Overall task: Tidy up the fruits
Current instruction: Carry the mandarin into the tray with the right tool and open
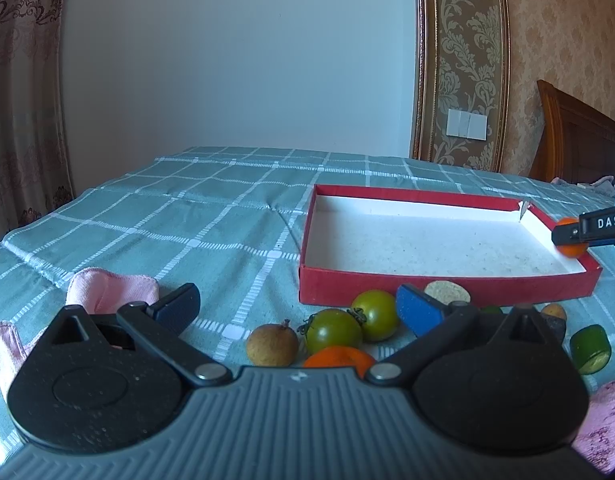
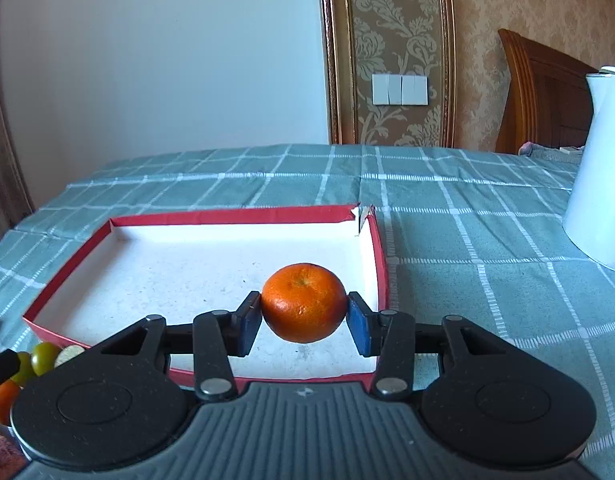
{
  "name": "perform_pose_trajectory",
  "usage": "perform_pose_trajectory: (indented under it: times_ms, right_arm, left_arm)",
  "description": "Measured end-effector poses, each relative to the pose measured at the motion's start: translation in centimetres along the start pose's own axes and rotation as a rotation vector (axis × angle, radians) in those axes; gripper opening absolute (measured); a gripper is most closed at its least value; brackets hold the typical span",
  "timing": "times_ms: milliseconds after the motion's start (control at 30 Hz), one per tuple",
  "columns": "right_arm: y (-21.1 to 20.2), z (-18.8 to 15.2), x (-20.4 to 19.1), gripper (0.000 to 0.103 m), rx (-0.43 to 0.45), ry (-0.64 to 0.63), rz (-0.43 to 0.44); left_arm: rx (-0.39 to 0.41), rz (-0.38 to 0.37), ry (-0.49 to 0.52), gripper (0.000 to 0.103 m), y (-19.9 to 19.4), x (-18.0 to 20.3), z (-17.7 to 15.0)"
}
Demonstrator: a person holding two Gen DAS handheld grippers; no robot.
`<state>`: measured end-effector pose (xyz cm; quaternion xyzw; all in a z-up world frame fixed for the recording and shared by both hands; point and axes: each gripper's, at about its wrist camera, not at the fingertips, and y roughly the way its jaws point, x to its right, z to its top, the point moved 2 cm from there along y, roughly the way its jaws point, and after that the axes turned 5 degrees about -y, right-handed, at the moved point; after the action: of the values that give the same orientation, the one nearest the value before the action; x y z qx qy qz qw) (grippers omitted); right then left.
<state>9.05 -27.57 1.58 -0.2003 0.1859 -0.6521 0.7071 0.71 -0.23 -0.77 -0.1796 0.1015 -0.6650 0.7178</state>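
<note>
I am holding the mandarin point(image 2: 303, 302) between the two pads of my right gripper point(image 2: 303, 320), gripped by its sides, stem end facing up. It is hanging over the near right corner of the red box point(image 2: 243, 213), just inside the right wall, so I think the release needs only a move straight down. My left gripper point(image 1: 297, 312) is standing wide open and empty, low behind the fruits point(image 1: 333, 330) that are lying before the box
</note>
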Motion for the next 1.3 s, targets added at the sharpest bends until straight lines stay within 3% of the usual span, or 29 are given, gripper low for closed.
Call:
perform_pose_trajectory:
  times_ms: [67,267,433,867,1000,1100,1300]
  right_arm:
    - [-0.2,-0.3,0.3,0.053,0.020,0.010,-0.042]
    - [-5.0,-3.8,1.8,0.072,0.231,0.125,-0.056]
    - [-5.6,-5.4,1.7,0.074,0.256,0.119,-0.081]
    - [-4.9,-5.6,2.0,0.075,0.220,0.139,-0.053]
    - [-4.9,-5.6,2.0,0.076,0.218,0.142,-0.048]
    - [-4.6,-5.6,2.1,0.076,0.190,0.156,-0.053]
    - [-2.5,-5.5,3.1,0.086,0.034,0.218,-0.059]
  left_arm:
    - [-0.003,-0.002,0.003,0.103,0.0,0.0,0.0]
    - [-0.007,-0.011,0.007,0.103,0.1,0.1,-0.1]
    - [-0.011,-0.010,0.008,0.103,0.2,0.1,-0.1]
    - [-0.016,-0.013,-0.024,0.103,-1.0,-1.5,-0.6]
    - [0.019,-0.010,0.072,0.103,-1.7,-1.1,-1.7]
    - [0.091,-0.011,0.128,0.103,-2.6,-0.2,-2.1]
    - [0.146,0.004,0.232,0.103,-3.2,1.4,-2.7]
